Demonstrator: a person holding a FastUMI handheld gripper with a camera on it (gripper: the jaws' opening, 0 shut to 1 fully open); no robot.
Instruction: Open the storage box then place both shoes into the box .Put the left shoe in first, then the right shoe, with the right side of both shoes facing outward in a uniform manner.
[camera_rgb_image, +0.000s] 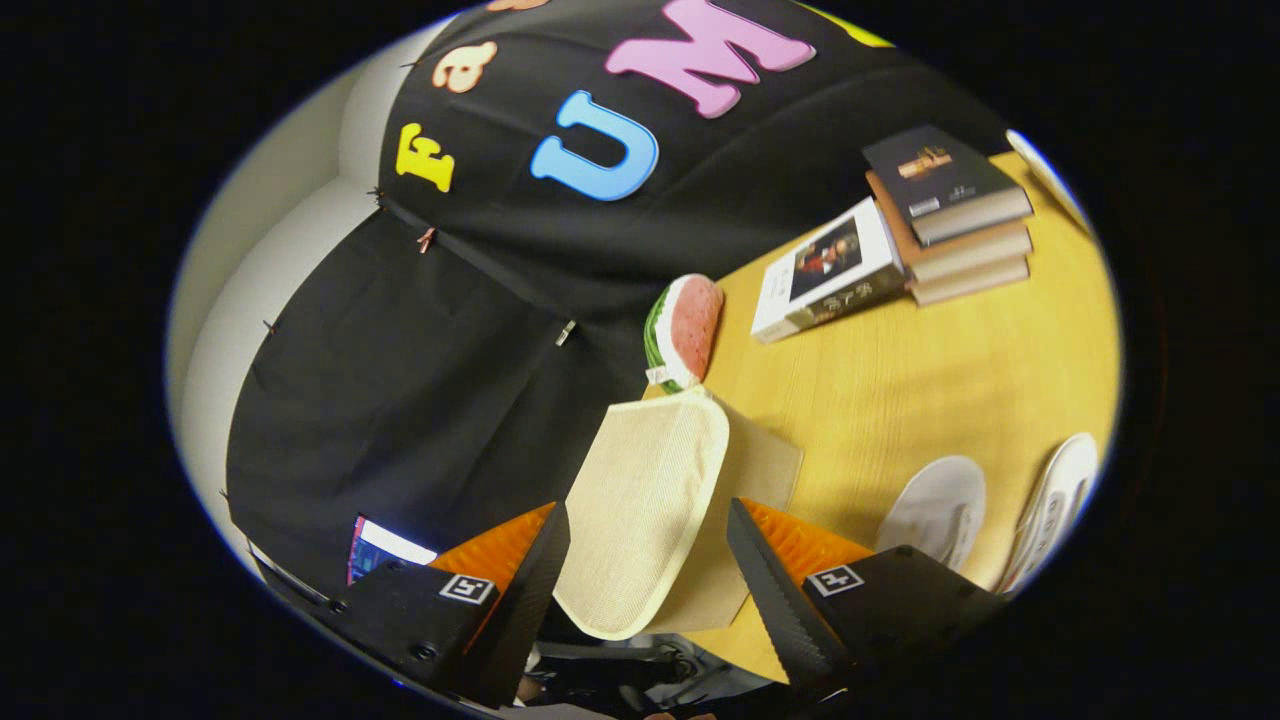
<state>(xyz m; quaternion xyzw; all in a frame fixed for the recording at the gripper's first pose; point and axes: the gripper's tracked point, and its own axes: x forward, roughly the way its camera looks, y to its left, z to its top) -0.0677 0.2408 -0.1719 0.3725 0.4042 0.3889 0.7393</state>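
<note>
Filling the far side of the tilted gripper view, the black cloth wall (420, 380) meets the yellow wooden surface (930, 370), whose near edge runs just ahead of the fingers. The middle of the surface lies bare — open room between the books and the shoes.

The storage box (650, 510) is a beige fabric thing standing between the two fingers and a little beyond them, at the surface's edge. Its ribbed lid or flap faces the camera, long axis running from near the fingers up toward the watermelon slice; a flatter panel shows behind it, and the box's inside is hidden.

A stack of books (950, 215) sits far off near the wall, with one more book (830, 275) leaning beside it. A watermelon-slice toy (685, 330) stands just beyond the box.

Two white shoes (985, 515) lie beside the right finger, soles toward the camera — the outer one is cut off, so which is left or right I cannot tell.

The tool (650, 570) is spread wide with nothing gripped; the box flap sits between the fingers without touching either.
</note>
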